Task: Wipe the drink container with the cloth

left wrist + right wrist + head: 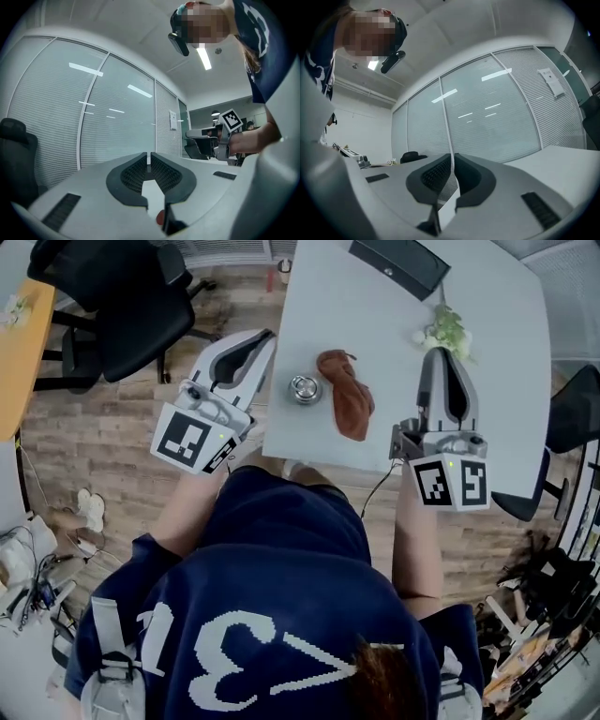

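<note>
I have bare worktop [506,399] right of the cloth [345,395] and beyond it. The drink container [305,389] crowds the cloth's left; a small plant [448,331] stands beyond, rightward.

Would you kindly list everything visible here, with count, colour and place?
table: one, pale grey, centre
cloth: one, brown, crumpled mid-table
drink container: one, silver, just left of cloth
black object: one, table's far edge
plant: one, green-white, ahead of right tool
office chairs: two, black, either side of table
left tool: one, grey, shut, empty, at table's left edge
right tool: one, grey, shut, empty, right of cloth
</note>
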Demonstrator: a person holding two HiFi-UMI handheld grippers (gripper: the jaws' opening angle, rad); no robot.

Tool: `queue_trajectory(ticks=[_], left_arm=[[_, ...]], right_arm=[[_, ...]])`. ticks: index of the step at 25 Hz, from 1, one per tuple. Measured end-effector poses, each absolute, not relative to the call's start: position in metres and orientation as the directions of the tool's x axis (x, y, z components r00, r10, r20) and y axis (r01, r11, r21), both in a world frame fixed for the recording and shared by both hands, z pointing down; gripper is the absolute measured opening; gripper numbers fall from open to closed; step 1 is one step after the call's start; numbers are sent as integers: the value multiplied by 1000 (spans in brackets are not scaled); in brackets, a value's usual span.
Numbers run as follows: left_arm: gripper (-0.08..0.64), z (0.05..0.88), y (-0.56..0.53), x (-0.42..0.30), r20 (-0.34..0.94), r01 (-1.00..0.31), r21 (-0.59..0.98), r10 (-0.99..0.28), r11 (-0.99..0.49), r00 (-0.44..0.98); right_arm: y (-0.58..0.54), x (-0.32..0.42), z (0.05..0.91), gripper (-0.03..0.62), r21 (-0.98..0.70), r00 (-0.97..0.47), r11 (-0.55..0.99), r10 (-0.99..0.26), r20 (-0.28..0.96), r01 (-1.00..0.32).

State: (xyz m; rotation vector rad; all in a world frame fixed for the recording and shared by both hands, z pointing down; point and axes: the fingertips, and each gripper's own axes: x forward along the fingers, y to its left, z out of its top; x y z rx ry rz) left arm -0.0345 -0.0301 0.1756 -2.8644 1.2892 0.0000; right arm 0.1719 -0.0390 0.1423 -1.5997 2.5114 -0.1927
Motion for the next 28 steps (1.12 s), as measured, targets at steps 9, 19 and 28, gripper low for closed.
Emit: queue_trajectory(ticks=[9,19,28], left_arm=[[55,228,-42,-5,128,-650,22,-642,-760,756],[220,296,-8,32,338,-342,78,-298,-936,893],[259,332,14,34,417,-209,82,-157,-974,895]], right_arm=[[-65,167,217,119,-213,-483,451,-866,131,-867],[-48,123,373,198,-274,-571,515,-604,556,-812],[-32,110,449,213,-302,-533,467,-518,669,-831]])
